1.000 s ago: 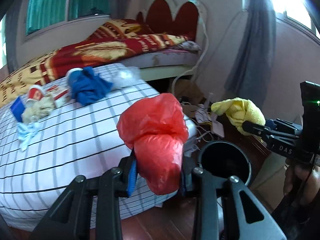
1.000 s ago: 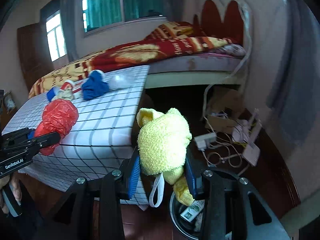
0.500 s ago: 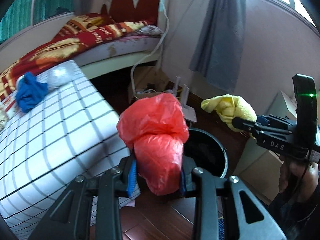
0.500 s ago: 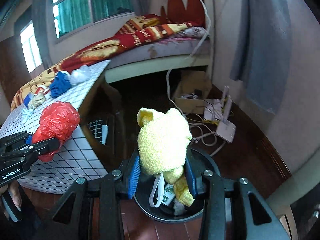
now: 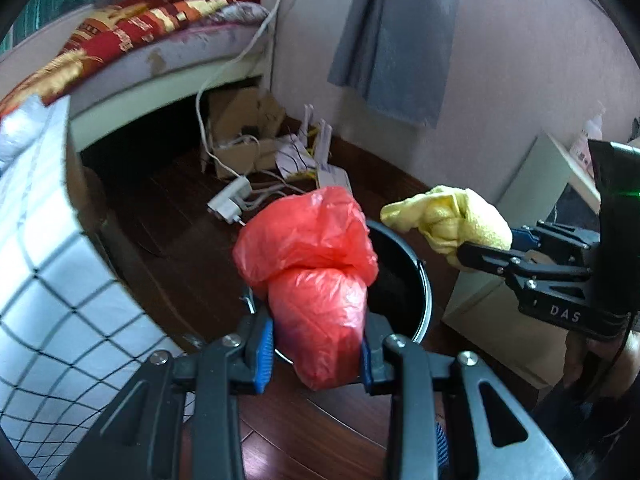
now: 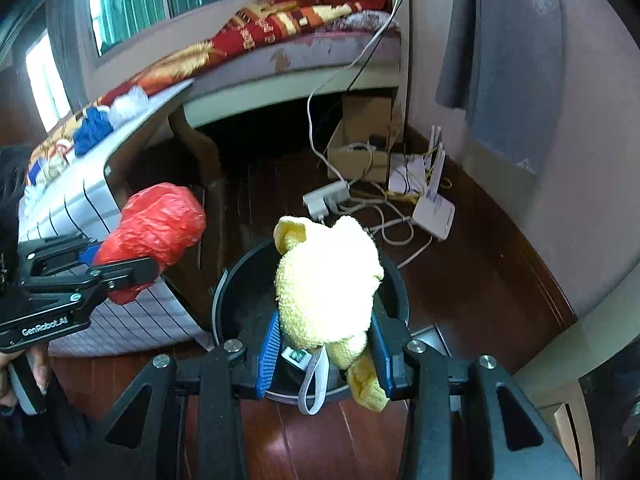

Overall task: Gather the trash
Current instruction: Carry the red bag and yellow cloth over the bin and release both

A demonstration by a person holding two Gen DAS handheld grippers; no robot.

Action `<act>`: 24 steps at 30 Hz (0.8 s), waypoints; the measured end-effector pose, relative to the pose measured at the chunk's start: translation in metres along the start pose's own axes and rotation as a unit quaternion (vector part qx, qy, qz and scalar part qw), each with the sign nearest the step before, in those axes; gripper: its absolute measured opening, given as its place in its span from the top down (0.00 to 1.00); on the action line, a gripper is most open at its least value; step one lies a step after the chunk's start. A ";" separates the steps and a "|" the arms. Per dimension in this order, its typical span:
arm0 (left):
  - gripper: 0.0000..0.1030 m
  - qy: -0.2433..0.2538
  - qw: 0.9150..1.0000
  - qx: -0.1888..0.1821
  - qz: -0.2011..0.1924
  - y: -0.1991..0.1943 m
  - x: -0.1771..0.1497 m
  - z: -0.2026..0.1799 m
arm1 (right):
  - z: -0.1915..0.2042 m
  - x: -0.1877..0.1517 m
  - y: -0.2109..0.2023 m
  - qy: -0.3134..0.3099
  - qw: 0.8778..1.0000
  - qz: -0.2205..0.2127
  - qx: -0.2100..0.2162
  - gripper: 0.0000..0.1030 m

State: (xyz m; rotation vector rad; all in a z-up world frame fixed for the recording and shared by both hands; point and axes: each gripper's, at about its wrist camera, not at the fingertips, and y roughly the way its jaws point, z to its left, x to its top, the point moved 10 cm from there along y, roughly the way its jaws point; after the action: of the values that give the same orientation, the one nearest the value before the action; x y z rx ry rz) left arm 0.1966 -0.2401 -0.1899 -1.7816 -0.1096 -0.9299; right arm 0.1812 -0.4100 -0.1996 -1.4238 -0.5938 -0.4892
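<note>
My left gripper is shut on a crumpled red plastic bag and holds it over the near left rim of the black trash bin on the floor. My right gripper is shut on a fuzzy yellow cloth with a grey loop, directly above the bin's opening. Some trash lies inside the bin. Each gripper shows in the other's view: the red bag left of the bin, the yellow cloth right of it.
The table with the white checked cloth stands left of the bin, with blue and other trash on its far end. A power strip, cables, a router and a cardboard box lie beyond the bin. A bed is behind.
Both grippers swung right, away from the table, and came in over the bin with their loads still held. The bin now sits directly under the yellow cloth.
</note>
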 end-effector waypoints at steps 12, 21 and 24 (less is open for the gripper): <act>0.21 -0.003 0.998 -0.010 0.065 0.067 -0.011 0.004 | -0.010 -0.016 0.070 -0.036 0.997 0.059 -0.016 0.15; 0.00 -0.007 0.995 0.071 0.067 0.065 -0.029 0.033 | -0.042 -0.029 0.087 -0.002 0.994 0.092 -0.065 0.00; 0.00 -0.007 0.995 0.075 0.060 0.060 -0.027 0.031 | -0.040 -0.028 0.085 -0.008 0.994 0.086 -0.072 0.00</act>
State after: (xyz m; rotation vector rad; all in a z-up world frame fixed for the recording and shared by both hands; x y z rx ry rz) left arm 0.2238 -0.2302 -0.2564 -1.6380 -0.0771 -0.8028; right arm 0.2177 -0.4425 -0.2843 -1.6013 -0.4521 -0.3900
